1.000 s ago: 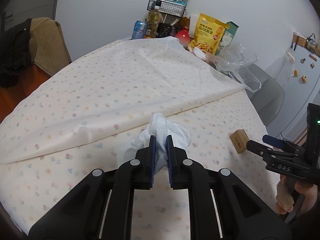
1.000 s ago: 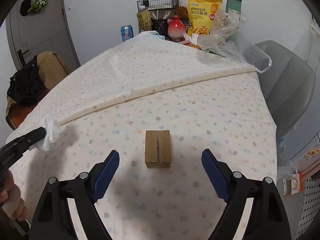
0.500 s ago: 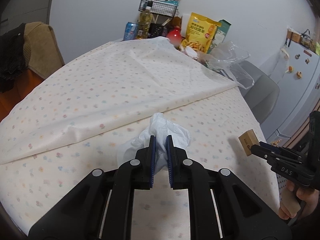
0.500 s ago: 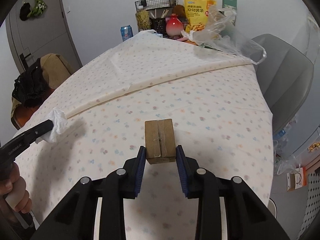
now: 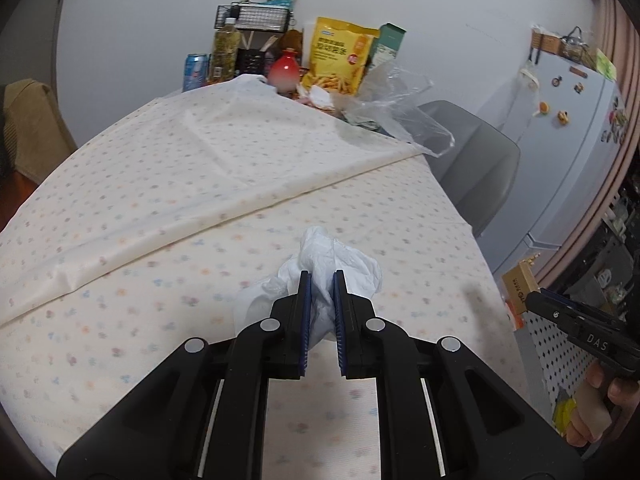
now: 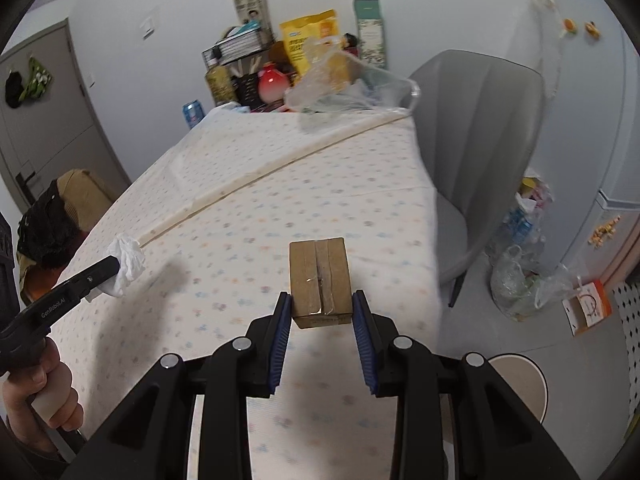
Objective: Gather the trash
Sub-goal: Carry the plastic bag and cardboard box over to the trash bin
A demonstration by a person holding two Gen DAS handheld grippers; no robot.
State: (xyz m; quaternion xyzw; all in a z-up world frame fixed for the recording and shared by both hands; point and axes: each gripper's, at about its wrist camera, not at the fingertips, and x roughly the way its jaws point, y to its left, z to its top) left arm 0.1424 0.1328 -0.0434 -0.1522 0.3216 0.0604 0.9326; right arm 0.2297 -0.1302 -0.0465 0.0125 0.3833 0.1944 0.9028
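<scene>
**Both tongs loaded, trash carried above worktop**

Left tongs (image 5: pixel 319 280) clamped narrow on crumpled white tissue (image 5: pixel 332 256); right tongs (image 6: pixel 322 304) closed on small taped cardboard box (image 6: pixel 319 276), held above the worktop (image 6: pixel 224 240) near its right edge.

Risks: the tissue is soft and could slip free in a fast swing. The box is gripped only at its near end, so it may pivot or drop.

Surroundings: grey chair (image 6: pixel 480 140) beside the worktop edge, bagged clutter (image 6: pixel 524 280) on the floor, round bin rim (image 6: pixel 520 376) below right, likely drop point. Chair may obstruct a direct path.
</scene>
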